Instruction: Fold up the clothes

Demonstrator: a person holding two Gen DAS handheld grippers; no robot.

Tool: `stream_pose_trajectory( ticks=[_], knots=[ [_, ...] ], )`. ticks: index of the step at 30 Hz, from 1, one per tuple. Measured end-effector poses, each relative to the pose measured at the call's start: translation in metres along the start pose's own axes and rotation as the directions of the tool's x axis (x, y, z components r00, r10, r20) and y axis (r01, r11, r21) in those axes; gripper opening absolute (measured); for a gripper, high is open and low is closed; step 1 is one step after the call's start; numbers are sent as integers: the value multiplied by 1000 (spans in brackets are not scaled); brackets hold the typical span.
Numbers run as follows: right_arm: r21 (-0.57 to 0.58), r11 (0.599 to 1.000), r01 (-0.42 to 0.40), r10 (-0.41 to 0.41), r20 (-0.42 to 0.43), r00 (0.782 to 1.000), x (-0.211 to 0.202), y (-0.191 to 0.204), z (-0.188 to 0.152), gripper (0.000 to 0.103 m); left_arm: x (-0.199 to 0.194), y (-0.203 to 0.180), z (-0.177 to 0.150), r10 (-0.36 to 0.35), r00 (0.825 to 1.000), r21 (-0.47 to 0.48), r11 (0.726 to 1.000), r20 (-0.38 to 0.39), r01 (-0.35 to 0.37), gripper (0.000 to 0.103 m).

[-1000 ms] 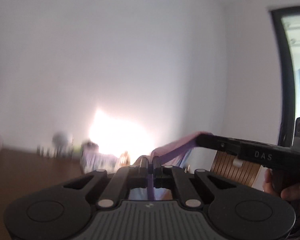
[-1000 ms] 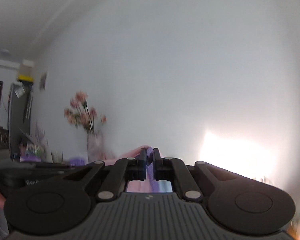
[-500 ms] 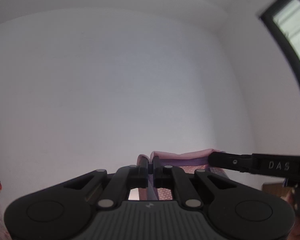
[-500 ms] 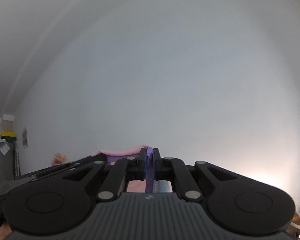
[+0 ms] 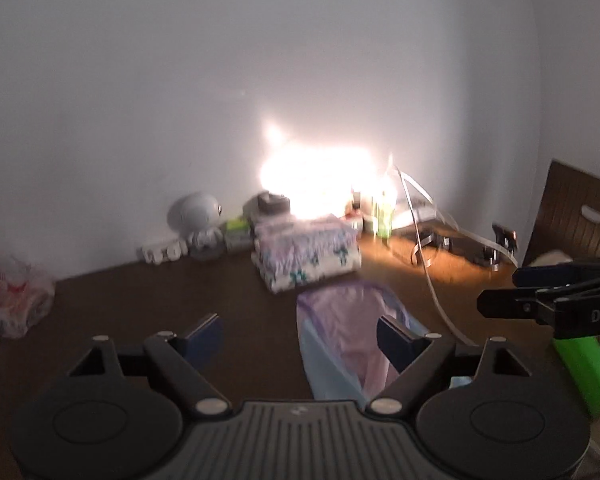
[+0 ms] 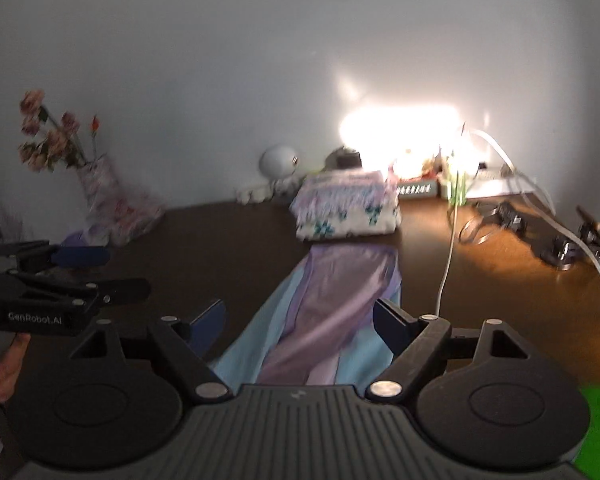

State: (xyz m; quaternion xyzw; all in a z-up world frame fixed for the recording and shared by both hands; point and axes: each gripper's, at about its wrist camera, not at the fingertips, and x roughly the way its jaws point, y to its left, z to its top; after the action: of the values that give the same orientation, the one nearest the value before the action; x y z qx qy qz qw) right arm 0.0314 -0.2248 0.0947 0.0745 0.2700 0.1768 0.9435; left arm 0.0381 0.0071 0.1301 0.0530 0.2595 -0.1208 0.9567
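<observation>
Both grippers were spread wide, holding nothing. Lilac-and-blue garment (image 6: 332, 304) lay flat on table (image 6: 228, 240), btwn right gripper (image 6: 300, 320) fingers; under left gripper (image 5: 300, 336), toward its right finger.

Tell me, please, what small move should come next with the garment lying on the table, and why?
Probably lower both open hand-held grippers, left and right, onto the near end of the purple-and-blue garment and grip it: it lies in a long strip, released, not yet folded short like the floral stack.

Satiny lilac cloth (image 6: 340, 292) on dark wood table (image 6: 220, 248)
</observation>
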Motion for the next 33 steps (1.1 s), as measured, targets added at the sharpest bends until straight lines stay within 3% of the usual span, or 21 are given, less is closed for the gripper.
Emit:
stream_pose_trajectory(
  ticks=[2,6,9,11,15,18,21,23,24,25,26,28,30,33],
  knots=[
    [-44,998,-53,52,-7,999,-9,6,-36,83,-10,1,-39,0,999,-21,1000,-50,-1,84],
    [-136,989,-63,52,-87,995,-21,21,-80,82,-44,-3,-116,3,996,-171,985,-94,-19,83],
    [-156,983,-101,87,-95,992,-35,29,-93,81,-59,2,-132,6,997,-229,973,-76,-24,84],
    [-182,974,-136,123,-80,989,-42,38,-99,80,-56,-8,-130,56,995,-154,986,-88,-69,84],
    [-222,970,-102,84,-90,992,-44,46,-113,65,-46,-35,-131,155,984,19,988,-84,-154,84],
    [-253,964,-77,54,-97,994,-45,52,-123,58,-39,-44,-136,83,993,30,996,-83,-81,81],
    [-283,958,-52,24,-103,994,-47,58,-133,48,-29,-46,-138,59,991,32,998,-120,-56,53],
    [-303,952,-36,3,-106,994,-48,62,-140,41,-19,-40,-136,70,990,-3,997,-124,-71,50],
    [-294,955,-35,2,-109,994,-48,61,-139,41,-14,-36,-135,59,989,-32,997,-132,-64,42],
    [-286,958,-34,1,-112,994,-48,60,-139,41,-11,-31,-133,41,988,-60,997,-148,-50,20],
    [-285,958,-27,-5,-113,994,-49,59,-138,41,-11,-24,-131,30,989,-97,994,-142,-44,11],
    [-271,962,-7,-25,-116,993,-49,56,-137,41,-13,-10,-127,13,993,-177,984,-116,-34,6],
    [-266,964,5,-38,-118,992,-50,55,-137,41,-21,21,-126,78,992,-353,929,-102,-109,5],
    [-259,966,11,-43,-120,992,-52,53,-137,41,-36,70,-146,160,979,-584,786,-123,-202,7]
  ],
)
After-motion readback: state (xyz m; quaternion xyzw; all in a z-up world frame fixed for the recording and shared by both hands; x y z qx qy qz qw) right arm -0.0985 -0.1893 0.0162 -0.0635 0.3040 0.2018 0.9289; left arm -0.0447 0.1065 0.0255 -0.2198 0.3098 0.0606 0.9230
